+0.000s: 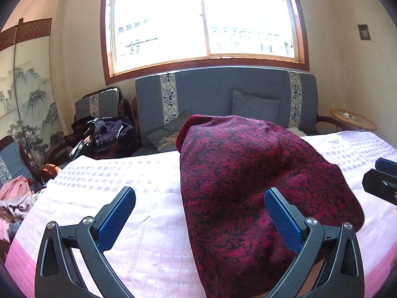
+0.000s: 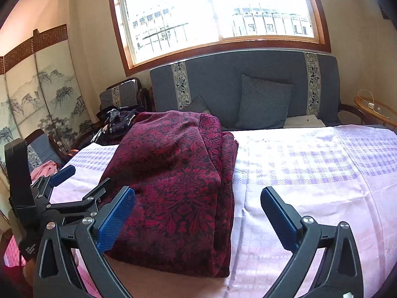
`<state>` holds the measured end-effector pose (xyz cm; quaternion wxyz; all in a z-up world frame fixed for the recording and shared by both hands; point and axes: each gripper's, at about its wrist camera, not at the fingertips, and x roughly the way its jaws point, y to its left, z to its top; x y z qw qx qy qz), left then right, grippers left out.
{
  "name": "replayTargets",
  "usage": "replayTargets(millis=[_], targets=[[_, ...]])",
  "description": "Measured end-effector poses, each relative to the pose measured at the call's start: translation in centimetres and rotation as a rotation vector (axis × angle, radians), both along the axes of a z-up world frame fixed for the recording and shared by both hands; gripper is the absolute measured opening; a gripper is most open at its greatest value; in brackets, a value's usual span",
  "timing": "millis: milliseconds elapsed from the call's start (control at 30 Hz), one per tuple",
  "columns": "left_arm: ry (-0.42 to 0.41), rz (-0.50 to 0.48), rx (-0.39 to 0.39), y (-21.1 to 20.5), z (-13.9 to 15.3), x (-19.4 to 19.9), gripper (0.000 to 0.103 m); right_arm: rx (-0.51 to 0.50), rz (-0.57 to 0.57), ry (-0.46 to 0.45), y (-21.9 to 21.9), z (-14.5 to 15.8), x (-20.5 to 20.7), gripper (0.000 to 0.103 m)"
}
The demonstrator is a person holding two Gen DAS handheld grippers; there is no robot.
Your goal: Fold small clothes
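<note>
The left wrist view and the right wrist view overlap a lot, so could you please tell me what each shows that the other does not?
Only the left wrist view shows the dark plaque on the right wall and a bigger heap of pink clothes. Only the right wrist view shows the garment's stacked folded edges and most of the left gripper. Both show the folded red patterned garment on the pink checked cloth, the grey sofa, the window, and open jaws.

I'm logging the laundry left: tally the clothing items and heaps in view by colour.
Dark red patterned garment, folded on the pink cloth: 1
Dark purple-black heap on the chair: 1
Pink heap at the left edge: 1
Total: 3
</note>
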<state>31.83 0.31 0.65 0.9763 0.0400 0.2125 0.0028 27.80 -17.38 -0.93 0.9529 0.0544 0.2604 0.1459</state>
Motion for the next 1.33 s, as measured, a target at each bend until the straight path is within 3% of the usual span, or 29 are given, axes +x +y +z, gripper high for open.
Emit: replayTargets(millis=[100,300,433,600,833,933,1000,1333], targets=[[-0.101,0.059,0.025,-0.2,3.4,-4.6,0.103,0.036,0.007,-0.03,-0.9,1.6,-3.6,0.101],[-0.249,0.043,0.02,-1.2,9.4,-14.4,0.103,0.053,0.004,-0.088,-2.1,4.2,-10.3,0.102],[-0.276,0.032,0.013,-1.9,11.9,-19.1,0.103,0.054,0.009,-0.121,-2.7,5.7,-13.8,0.102],[-0.253,-0.015,-0.025,-2.3,13.8,-23.1,0.103,0.04,0.014,-0.157,-2.8,7.1,-17.7,0.103],[-0.234,0.006,0.002,-3.7,13.4,-26.4,0.103,0.038,0.02,-0.168,-3.2,7.7,-21.8,0.103],[-0.147,-0.077,-0.046,-3.8,12.5,-26.9,0.103,0.041,0.019,-0.158,-3.4,7.5,-23.1,0.103],[-0.106,-0.069,-0.036,-4.3,11.8,-27.2,0.103,0.049,0.02,-0.148,-3.5,7.3,-23.9,0.103],[-0.041,-0.041,-0.057,-4.7,9.8,-29.7,0.103,0.007,0.014,-0.138,-2.9,7.0,-27.0,0.103]])
